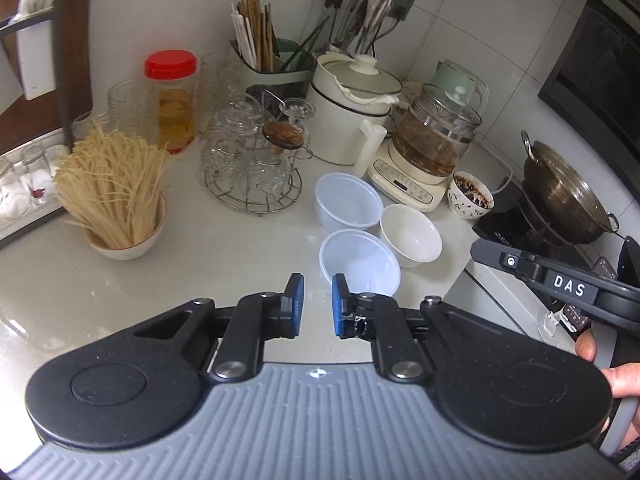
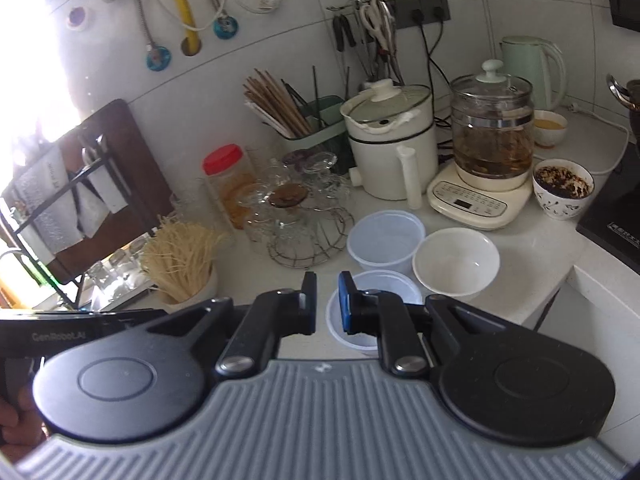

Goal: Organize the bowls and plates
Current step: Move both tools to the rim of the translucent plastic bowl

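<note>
2 grippers hang over a crowded worktop, left gripper and right gripper each with jaws slightly parted and holding nothing. 3 empty bowls cluster just ahead: near tub, far tub, white bowl. Set close together at the worktop's edge, they look ready for stacking; neither gripper touches one yet.

Home kitchen counter.
Beside the white cooking pot: chopstick holder, glass kettle, hanging utensils.
</note>
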### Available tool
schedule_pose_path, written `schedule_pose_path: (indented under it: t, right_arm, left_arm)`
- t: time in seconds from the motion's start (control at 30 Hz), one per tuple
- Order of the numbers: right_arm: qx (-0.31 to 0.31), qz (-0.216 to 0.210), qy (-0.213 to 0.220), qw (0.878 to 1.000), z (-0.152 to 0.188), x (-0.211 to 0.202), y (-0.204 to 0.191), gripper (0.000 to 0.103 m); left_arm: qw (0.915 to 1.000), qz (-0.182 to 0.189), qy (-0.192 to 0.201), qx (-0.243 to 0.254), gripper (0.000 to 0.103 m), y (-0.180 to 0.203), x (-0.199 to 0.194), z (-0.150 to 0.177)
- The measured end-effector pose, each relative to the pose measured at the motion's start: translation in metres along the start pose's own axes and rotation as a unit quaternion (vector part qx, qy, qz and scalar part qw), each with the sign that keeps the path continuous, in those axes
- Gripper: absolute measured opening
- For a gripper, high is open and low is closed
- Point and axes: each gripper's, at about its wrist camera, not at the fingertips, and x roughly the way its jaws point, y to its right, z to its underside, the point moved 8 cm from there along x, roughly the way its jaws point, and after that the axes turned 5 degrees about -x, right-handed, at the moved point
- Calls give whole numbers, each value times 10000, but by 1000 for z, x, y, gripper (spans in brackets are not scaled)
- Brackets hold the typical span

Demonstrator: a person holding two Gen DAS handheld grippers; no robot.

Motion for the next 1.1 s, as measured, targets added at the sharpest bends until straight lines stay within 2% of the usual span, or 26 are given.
schedule_pose_path:
  t: [0.33,0.53,0.67,0.73,0.83,0.87,0.93,0.97,1.0,1.1]
  right_arm:
    - [-12,300,-392,9988,9,21,57,14]
    - [392,457,-610,9963,14,36,94,15]
    - [565,330,-788,9947,15,56,108,15]
    - [624,204,-917,9936,18,66,113,15]
    - [771,80,-1170,9901,26,81,118,15]
    - [852,28,-1267,9883,29,87,120,17]
    - [1008,-58,-1426,9846,35,97,123,29]
    - [1088,-119,-1489,9828,39,101,124,41]
    - [1166,-180,-1545,9809,42,104,125,47]
    - [1287,-264,-1643,9776,49,111,126,47]
  left_arm:
    - [9991,86,-283,289,16,20,60,-14]
    - [9977,58,-611,277,17,26,101,-20]
    - [9968,129,-727,303,43,28,124,-22]
    - [9964,140,-782,310,46,29,135,-21]
    - [9949,-11,-973,268,46,27,152,-19]
    - [9942,-73,-1045,246,46,25,158,-18]
    - [9931,-131,-1153,190,46,22,167,-16]
    - [9922,-172,-1228,153,46,21,172,-14]
    - [9917,-195,-1264,124,46,19,175,-13]
    - [9898,-278,-1397,27,46,13,186,-10]
